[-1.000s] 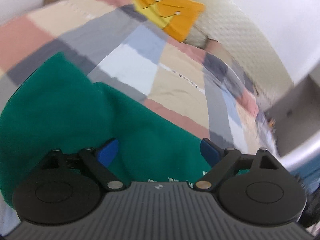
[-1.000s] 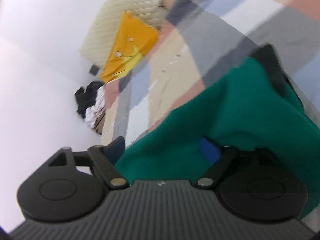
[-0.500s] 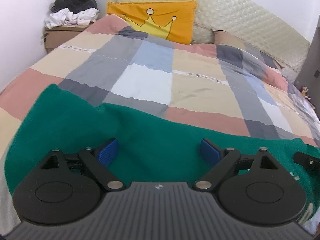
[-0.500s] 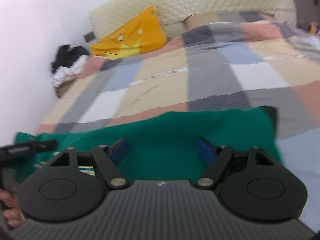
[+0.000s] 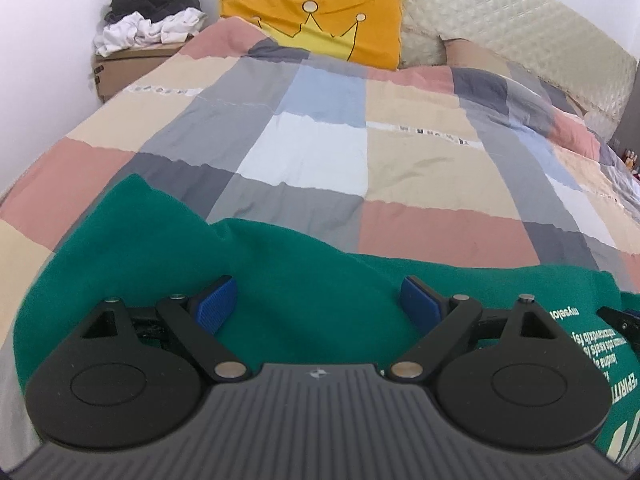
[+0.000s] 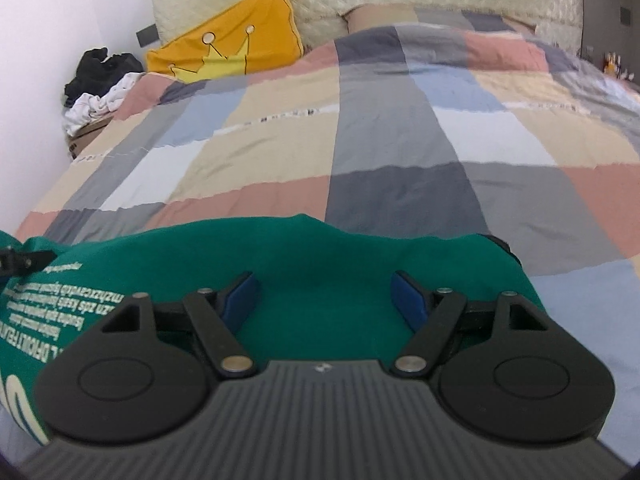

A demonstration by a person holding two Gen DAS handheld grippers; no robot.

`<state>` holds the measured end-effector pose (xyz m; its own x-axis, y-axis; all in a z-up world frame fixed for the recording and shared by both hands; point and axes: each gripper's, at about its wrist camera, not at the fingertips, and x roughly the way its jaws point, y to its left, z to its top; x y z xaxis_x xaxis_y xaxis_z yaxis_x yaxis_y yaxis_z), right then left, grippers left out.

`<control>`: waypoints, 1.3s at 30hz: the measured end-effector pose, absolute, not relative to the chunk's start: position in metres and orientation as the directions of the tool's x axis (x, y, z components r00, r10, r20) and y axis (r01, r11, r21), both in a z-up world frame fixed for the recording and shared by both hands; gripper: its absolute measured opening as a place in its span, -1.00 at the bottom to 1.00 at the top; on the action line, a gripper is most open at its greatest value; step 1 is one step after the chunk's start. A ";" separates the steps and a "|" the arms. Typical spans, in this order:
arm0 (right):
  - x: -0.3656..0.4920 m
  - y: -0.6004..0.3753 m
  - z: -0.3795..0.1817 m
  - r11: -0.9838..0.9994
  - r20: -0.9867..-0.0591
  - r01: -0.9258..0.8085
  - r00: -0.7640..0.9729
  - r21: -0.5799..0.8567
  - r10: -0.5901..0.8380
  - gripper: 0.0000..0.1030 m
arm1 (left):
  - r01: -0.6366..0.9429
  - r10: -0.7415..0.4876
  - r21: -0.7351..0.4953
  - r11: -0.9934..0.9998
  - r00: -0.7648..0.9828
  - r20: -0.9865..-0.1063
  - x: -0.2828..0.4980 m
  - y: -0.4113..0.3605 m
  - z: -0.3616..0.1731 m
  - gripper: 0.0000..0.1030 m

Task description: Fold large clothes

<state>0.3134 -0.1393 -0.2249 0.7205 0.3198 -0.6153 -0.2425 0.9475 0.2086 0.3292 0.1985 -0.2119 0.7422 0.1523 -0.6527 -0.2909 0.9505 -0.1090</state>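
Observation:
A green garment (image 5: 304, 280) with white print (image 5: 600, 348) lies spread across the near part of a checked duvet (image 5: 400, 168) on a bed. My left gripper (image 5: 318, 302) stands open just over its left half, blue pads (image 5: 218, 302) wide apart and not pressing the cloth. My right gripper (image 6: 324, 300) is open over the green garment (image 6: 320, 256) on its right half, nothing pinched between its pads (image 6: 408, 300). The white print (image 6: 48, 304) shows at the lower left of the right wrist view. Each view catches the other gripper's black tip at its edge.
A yellow crown pillow (image 5: 332, 24) leans on the cream quilted headboard (image 5: 500, 20). A pile of black and white clothes (image 5: 148, 16) sits on a cardboard box (image 5: 124, 68) by the left wall. The garment's right edge has a dark trim (image 6: 508, 250).
Both grippers have rolled from a strong tilt to level and sunk a little towards the green garment. The right gripper's pads stand slightly closer together than a second ago.

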 end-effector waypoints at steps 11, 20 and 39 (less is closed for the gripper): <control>0.341 -0.135 -0.251 0.941 -0.657 -0.227 0.675 0.250 0.337 0.54 | -0.288 0.108 -0.148 0.946 0.712 -0.694 0.349 0.212 -0.236 0.82; 0.317 -0.138 -0.238 0.944 -0.598 -0.225 0.731 0.243 0.328 0.54 | -0.295 0.147 -0.116 0.948 0.733 -0.664 0.330 0.197 -0.217 0.80; 0.206 -0.163 -0.182 0.892 -0.432 -0.277 0.797 0.358 0.422 0.55 | -0.179 0.079 -0.116 0.977 0.808 -0.584 0.205 0.114 -0.174 0.80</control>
<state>0.2056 -0.1632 -0.1823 0.7972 0.4215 -0.4321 -0.2772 0.8915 0.3582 0.2045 0.1141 -0.1735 0.8077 0.0787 -0.5843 -0.1788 0.9771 -0.1157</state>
